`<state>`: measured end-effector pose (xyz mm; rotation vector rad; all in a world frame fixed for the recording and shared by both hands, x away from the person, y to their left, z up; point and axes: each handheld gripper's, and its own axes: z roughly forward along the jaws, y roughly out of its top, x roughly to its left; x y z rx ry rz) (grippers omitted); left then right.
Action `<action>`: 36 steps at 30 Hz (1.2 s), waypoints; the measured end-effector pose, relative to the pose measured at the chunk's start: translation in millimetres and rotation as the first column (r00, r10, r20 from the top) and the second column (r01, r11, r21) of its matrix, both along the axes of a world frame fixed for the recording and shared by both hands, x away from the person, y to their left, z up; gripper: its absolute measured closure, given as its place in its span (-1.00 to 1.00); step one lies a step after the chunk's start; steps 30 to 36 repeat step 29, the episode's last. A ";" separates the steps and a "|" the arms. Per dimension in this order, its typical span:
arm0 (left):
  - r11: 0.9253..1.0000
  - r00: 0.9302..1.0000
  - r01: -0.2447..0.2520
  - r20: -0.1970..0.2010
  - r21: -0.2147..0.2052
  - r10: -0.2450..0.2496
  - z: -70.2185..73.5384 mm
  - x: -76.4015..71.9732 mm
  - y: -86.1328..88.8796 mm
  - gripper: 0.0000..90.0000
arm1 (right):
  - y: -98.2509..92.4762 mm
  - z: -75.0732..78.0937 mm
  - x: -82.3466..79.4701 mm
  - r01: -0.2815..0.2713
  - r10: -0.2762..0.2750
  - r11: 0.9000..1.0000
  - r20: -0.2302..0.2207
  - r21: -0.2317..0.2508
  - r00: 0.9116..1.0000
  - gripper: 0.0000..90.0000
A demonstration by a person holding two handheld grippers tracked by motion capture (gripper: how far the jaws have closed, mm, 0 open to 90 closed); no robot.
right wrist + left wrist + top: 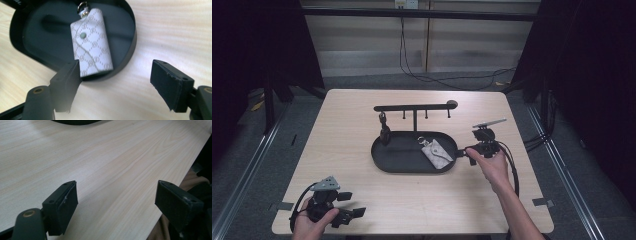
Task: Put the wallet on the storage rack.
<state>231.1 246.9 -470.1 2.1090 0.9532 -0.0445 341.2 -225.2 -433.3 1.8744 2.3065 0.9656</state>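
In the right gripper view the grey key pouch [91,41] lies in the black tray [128,53], long axis running up-frame from the right gripper [113,83], whose empty fingers gape half open, nearer than the wide-open left gripper [116,206].

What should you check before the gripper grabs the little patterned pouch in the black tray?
1. Right gripper fingers apart with nothing between them: ok.
2. Pouch lying flat in the tray, in plain sight: ok.
3. Right gripper lined up with the pouch: not ok, it sits at the tray's rim, the pouch off by one finger.
4. Free hook on the hanger bar: ok, several bare.
5. Left gripper open and out of the way at the table edge: ok.
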 end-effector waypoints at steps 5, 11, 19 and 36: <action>1.000 1.000 -0.001 -0.003 0.001 0.001 -0.1 1.4 0.1 -0.60 | -10.4 -3.8 -12.0 0.015 -0.015 1.000 0.019 0.004 1.000 -0.44; 1.000 1.000 -0.007 -0.001 -0.001 0.007 0.1 1.9 0.9 -0.60 | -20.6 -10.0 -31.2 0.037 -0.036 0.999 0.067 -0.005 0.997 -0.44; 1.000 1.000 -0.004 -0.002 0.028 0.004 0.7 2.1 2.3 -0.60 | -35.2 -18.4 -65.1 0.054 -0.053 0.999 0.128 -0.004 0.990 -0.46; 1.000 1.000 -0.016 0.003 0.013 0.015 1.4 2.1 4.7 -0.60 | -56.3 -36.8 -102.0 0.072 -0.067 0.997 0.176 -0.022 0.982 -0.49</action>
